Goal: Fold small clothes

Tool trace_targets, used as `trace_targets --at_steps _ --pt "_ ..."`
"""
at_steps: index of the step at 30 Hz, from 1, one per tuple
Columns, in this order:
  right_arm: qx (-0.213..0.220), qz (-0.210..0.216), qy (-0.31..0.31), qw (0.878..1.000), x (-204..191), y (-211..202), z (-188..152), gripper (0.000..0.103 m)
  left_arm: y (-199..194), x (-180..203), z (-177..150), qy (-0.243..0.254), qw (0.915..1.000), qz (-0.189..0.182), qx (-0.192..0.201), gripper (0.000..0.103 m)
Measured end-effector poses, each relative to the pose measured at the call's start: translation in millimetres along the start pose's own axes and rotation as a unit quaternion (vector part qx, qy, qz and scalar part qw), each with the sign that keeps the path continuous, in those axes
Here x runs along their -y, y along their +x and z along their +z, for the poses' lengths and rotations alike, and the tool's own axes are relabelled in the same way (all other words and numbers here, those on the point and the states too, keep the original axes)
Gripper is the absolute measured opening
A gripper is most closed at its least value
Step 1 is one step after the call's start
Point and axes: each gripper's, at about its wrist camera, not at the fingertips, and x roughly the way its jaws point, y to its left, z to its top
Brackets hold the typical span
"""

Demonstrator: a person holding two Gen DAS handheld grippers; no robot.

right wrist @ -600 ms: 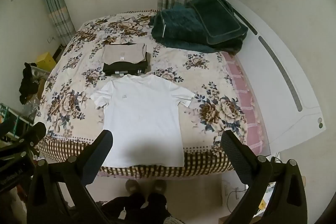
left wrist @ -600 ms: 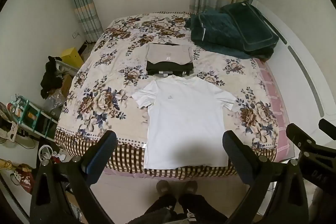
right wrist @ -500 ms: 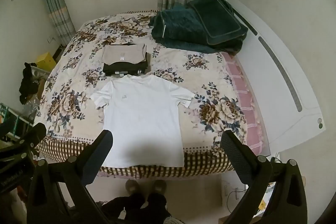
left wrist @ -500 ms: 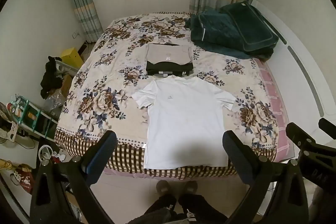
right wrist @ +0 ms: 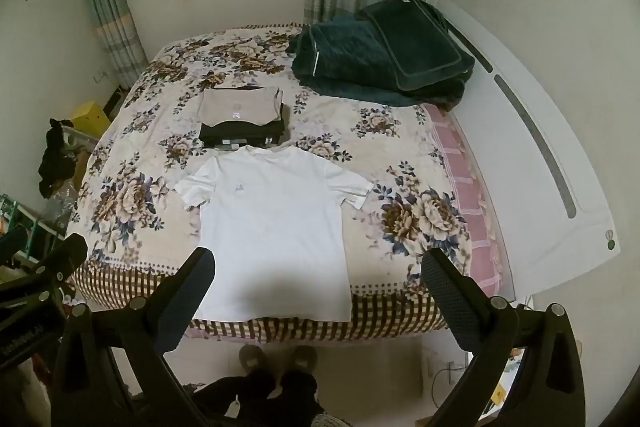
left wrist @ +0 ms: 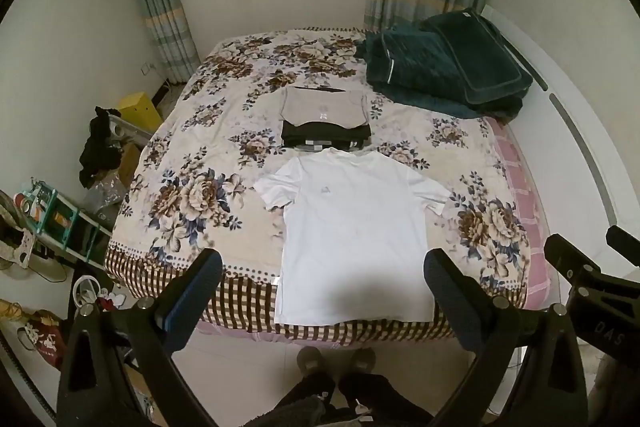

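A white T-shirt (left wrist: 354,227) lies flat and spread out on the floral bed, hem at the near edge; it also shows in the right wrist view (right wrist: 276,227). Behind its collar sits a stack of folded clothes (left wrist: 324,123), beige on top of dark ones, seen too in the right wrist view (right wrist: 242,123). My left gripper (left wrist: 322,279) is open and empty, held above the floor before the bed's near edge. My right gripper (right wrist: 318,277) is open and empty, beside it at the same height.
A dark green folded blanket (left wrist: 440,67) lies at the bed's far right by the white headboard (right wrist: 540,155). A cluttered shelf (left wrist: 52,219) and yellow box (left wrist: 138,111) stand left of the bed. The person's slippered feet (left wrist: 336,359) stand on the floor below.
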Motion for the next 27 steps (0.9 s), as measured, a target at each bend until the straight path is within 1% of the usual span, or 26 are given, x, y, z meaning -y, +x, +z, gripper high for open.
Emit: trace_targets --at_steps 6,8,20,22,27 --pt "0.0 0.001 0.0 1.0 1 0 -1 0.103 -3 5 10 -0.002 1.0 -0.001 0.005 0.103" --pt "0.001 0.0 0.0 1.0 -2 -5 2 0.103 -6 -1 6 -0.006 0.9999 -0.001 0.008 0.103" --pt "0.004 0.001 0.0 1.0 -1 -5 1 0.103 -6 1 10 -0.005 0.9999 -0.003 0.011 0.103" --pt "0.005 0.0 -0.001 1.0 -9 -12 14 0.103 -6 2 9 -0.007 0.9999 -0.002 0.012 0.103" --pt "0.006 0.001 0.0 1.0 -5 -12 10 0.103 -6 3 12 -0.006 0.9999 -0.003 0.013 0.103"
